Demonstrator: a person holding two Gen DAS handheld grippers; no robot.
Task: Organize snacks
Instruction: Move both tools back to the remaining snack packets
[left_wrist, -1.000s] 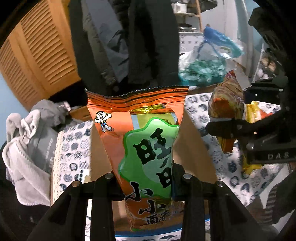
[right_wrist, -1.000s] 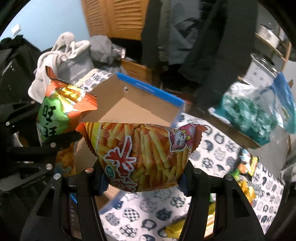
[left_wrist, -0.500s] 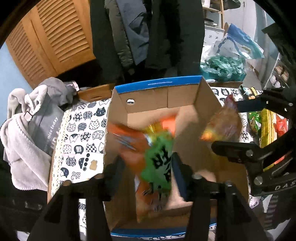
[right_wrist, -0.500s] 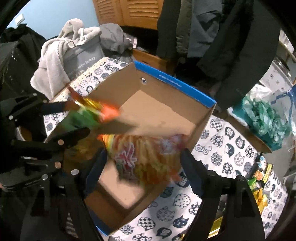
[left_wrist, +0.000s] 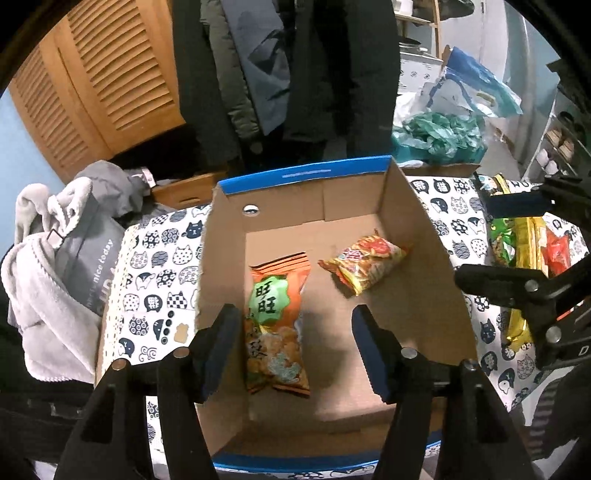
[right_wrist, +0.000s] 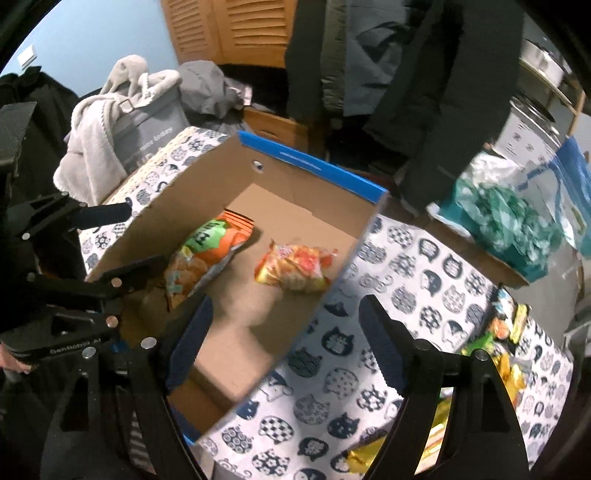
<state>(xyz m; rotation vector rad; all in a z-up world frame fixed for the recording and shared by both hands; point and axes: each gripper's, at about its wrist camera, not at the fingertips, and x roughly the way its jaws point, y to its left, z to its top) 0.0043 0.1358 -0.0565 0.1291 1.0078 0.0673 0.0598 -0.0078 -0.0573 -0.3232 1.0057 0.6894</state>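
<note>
**Now loose in the box: two snack packs, both grippers empty**

Now lying flat on the floor of the cardboard box (left_wrist: 413, 236): orange-and-green snack pack (left_wrist: 275, 321), lengthwise near the left wall; yellow chip pack (left_wrist: 364, 264), further in and to the right, well apart from the first. Seen again from the right wrist: orange-and-green snack pack (right_wrist: 207, 251) towards the left wall, yellow chip pack (right_wrist: 295, 267) near the middle of the cardboard box (right_wrist: 332, 273).

Left gripper (left_wrist: 295, 347): jaws partly apart, having just been opening, poised above the near end of the box. Nothing pinched; orange-and-green pack visible between the fingers but down on the box floor, clear of the pads.

Right gripper (right_wrist: 282, 339): jaws spread wide, having just been opening, nothing held, hanging over the box's right wall and the cat-print counter (right_wrist: 424, 280). Also visible at the right edge of the left wrist view as right gripper (left_wrist: 517, 251).

More snacks (left_wrist: 524, 251) heaped on the counter to the right of the box. Beyond it, teal plastic bag (right_wrist: 506, 218); to the left, grey towel (left_wrist: 40, 295) draped over a grey bag.
</note>
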